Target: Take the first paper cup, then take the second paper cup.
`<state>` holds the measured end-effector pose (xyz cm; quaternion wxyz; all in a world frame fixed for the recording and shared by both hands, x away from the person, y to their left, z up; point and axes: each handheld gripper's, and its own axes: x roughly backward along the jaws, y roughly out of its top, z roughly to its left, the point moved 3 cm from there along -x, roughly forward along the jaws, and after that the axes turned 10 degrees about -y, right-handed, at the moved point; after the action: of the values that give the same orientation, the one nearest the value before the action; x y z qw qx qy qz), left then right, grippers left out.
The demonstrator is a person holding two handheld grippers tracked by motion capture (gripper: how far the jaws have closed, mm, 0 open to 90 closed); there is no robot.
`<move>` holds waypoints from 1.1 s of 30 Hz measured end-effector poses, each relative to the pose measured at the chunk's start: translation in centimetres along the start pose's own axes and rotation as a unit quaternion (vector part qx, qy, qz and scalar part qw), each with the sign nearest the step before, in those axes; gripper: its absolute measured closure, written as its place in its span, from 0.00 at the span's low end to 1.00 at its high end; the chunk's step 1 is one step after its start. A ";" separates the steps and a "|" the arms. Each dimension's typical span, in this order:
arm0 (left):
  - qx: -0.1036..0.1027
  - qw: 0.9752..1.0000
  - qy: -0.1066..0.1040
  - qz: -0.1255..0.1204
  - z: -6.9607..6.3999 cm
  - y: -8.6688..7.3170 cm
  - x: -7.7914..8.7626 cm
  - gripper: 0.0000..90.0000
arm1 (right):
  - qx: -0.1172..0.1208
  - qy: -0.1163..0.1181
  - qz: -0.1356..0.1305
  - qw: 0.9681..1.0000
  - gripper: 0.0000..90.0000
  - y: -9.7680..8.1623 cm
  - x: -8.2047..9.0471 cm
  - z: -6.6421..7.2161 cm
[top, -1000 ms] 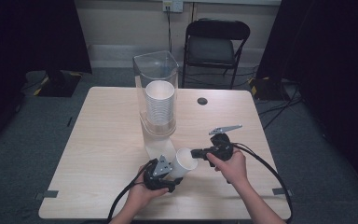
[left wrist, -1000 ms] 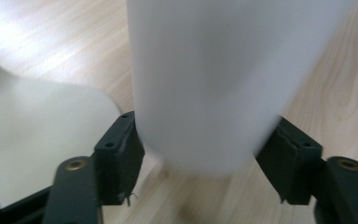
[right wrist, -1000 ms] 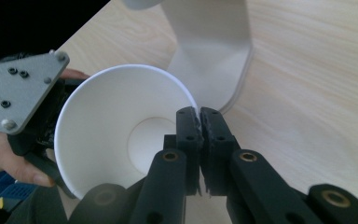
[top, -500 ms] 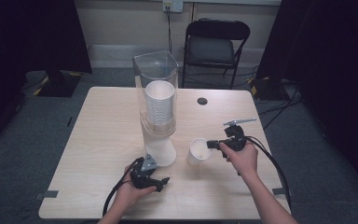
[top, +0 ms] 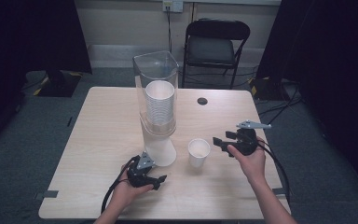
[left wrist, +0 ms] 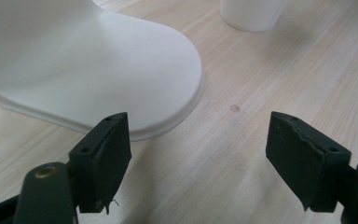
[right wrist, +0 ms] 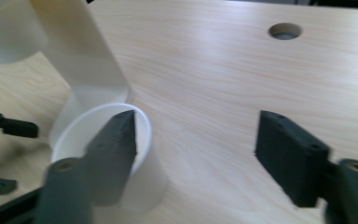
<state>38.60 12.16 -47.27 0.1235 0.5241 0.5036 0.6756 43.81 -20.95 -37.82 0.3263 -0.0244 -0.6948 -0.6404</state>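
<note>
Paper cup [top: 199, 152] stands upright on the wooden table [top: 102, 140], just right of the white foot of the cup dispenser [top: 157, 112], whose clear tube holds a stack of cups. The right gripper [top: 220, 142] sits just beside the cup on its right with its jaws released; they have just been opening, and in the right gripper view the cup [right wrist: 107, 158] stands behind the left jaw, not between the two. The left gripper [top: 159, 181] lies low on the table near the dispenser's foot [left wrist: 98, 70], its jaws spread with nothing but bare wood between them.
</note>
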 end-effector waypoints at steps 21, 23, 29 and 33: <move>0.038 0.996 0.038 -0.069 2.4 3.7 2.5 0.24 | 0.097 -0.052 0.070 0.992 0.16 -11.3 -0.3 -1.9; 0.042 0.994 0.039 -0.088 2.7 4.2 2.8 0.24 | 0.094 -0.052 0.071 0.992 0.16 -11.4 -0.2 -2.1; 0.044 0.990 0.053 -0.125 3.3 5.8 3.7 0.24 | 0.095 -0.051 0.071 0.992 0.16 -11.4 -0.3 -2.1; 0.034 0.988 0.055 -0.139 3.3 7.0 3.7 0.23 | 0.097 -0.052 0.072 0.991 0.16 -11.4 -0.2 -2.0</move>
<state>42.34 13.37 -39.63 0.1704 0.4153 0.5999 0.6622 39.73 -24.74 -47.94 0.3359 -0.0757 -0.7660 -0.5429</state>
